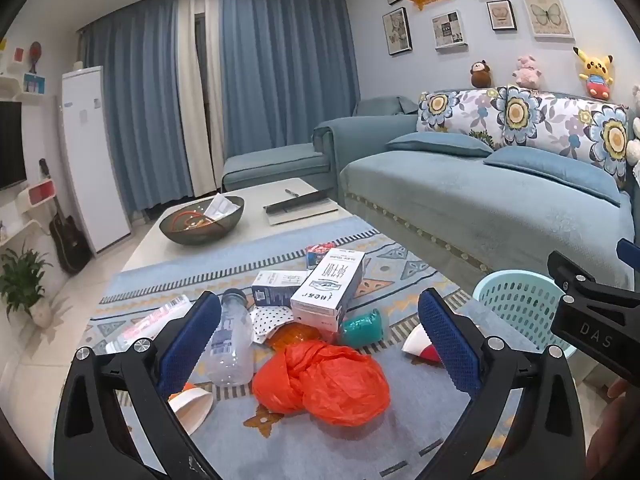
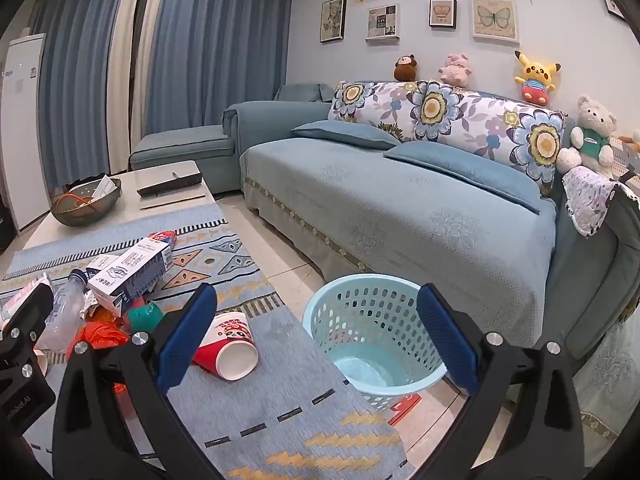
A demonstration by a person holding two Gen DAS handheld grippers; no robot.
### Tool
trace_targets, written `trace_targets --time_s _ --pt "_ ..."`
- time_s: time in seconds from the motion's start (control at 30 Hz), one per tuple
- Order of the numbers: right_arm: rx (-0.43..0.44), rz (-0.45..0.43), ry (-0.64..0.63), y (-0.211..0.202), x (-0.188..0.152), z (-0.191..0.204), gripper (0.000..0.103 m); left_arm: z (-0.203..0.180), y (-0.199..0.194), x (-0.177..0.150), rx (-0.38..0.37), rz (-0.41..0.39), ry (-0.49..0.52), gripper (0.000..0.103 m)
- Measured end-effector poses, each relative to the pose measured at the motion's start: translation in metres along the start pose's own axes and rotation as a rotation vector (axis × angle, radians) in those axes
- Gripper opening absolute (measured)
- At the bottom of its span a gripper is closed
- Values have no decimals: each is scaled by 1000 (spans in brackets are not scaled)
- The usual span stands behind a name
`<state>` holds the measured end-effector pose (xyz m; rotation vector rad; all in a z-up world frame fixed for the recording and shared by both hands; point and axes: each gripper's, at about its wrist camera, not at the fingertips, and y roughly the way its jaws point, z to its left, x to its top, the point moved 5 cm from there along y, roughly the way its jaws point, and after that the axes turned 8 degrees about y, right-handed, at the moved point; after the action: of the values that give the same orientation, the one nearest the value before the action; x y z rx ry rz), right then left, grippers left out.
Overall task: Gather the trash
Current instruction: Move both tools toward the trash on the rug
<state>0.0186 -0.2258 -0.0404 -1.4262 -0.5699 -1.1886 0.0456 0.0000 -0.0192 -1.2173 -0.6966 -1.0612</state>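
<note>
While your left gripper (image 1: 320, 340) hung over the trash pile on the counter with its fingers spread wide and empty, the orange bag (image 1: 324, 384) lay dead ahead between them, crumpled with no clear long axis, the bottle (image 1: 230, 340) just beside the left finger. Your right gripper (image 2: 316, 344), equally wide and empty, framed the tipped cup (image 2: 228, 346) by its left finger and the empty basket (image 2: 372, 336) on the floor. For the bag, your left was nearer.

Blue sofa (image 2: 400, 208), plush toys (image 2: 536, 76)
</note>
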Motion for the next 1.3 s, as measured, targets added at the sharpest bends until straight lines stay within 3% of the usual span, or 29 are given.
trace_targets --time_s 0.8,1.3 --pt "3 20 11 6 -4 1 95 -7 -1 0 8 -1 5 96" --pt "1 13 1 5 -3 1 95 3 -3 2 13 -46 -16 96"
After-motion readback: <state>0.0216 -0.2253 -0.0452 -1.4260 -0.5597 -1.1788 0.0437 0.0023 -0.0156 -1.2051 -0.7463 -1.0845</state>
